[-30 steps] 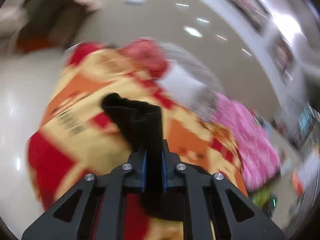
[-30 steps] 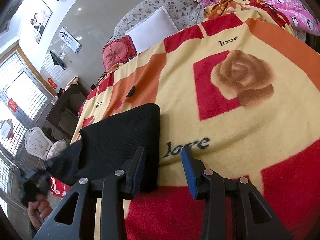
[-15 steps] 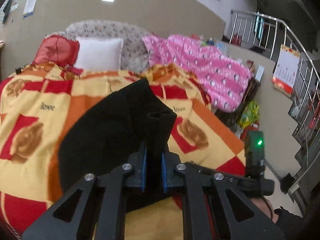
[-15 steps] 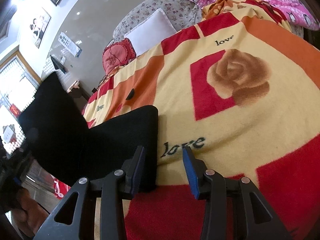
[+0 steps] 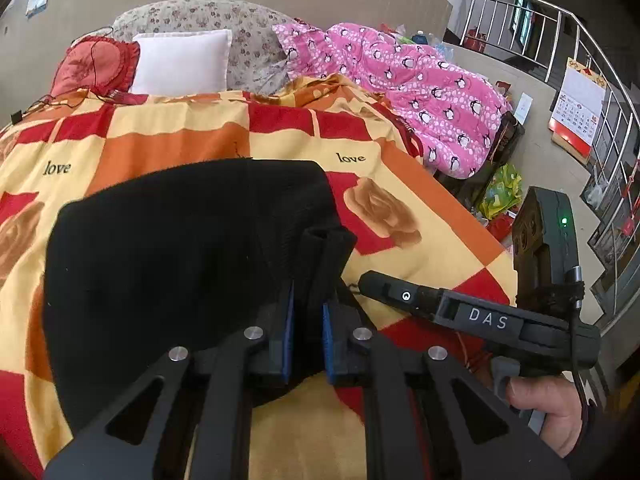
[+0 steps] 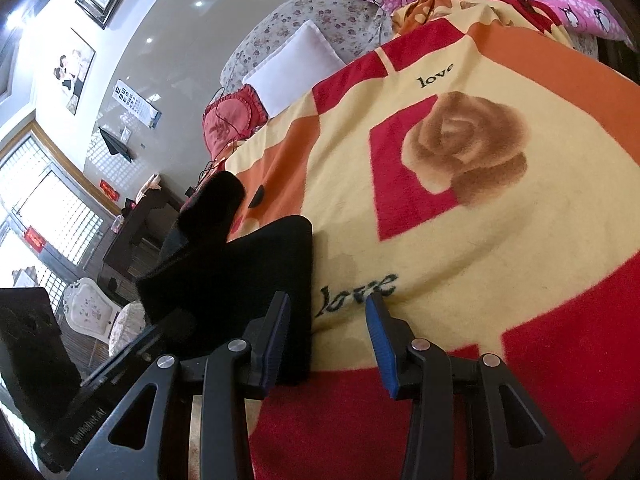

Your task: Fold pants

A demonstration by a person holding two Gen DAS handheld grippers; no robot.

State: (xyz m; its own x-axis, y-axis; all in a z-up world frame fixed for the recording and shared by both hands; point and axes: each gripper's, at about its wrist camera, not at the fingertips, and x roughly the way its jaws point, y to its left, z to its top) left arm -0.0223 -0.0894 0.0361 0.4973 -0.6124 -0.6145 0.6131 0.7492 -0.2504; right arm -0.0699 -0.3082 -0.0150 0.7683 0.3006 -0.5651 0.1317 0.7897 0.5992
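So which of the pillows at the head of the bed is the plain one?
The white pillow, in the middle. The red cushion beside it has a frilled edge, and the large pillow behind is covered in small flowers.

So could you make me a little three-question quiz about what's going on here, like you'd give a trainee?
1. True or false: the left gripper is clamped on a fold of the black pants.
2. Which word is printed on the blanket? A) home B) love C) rose
3. Fill in: the right gripper has its jaws ____, with nothing between them.

Key: 1 true; 2 B; 3 open.
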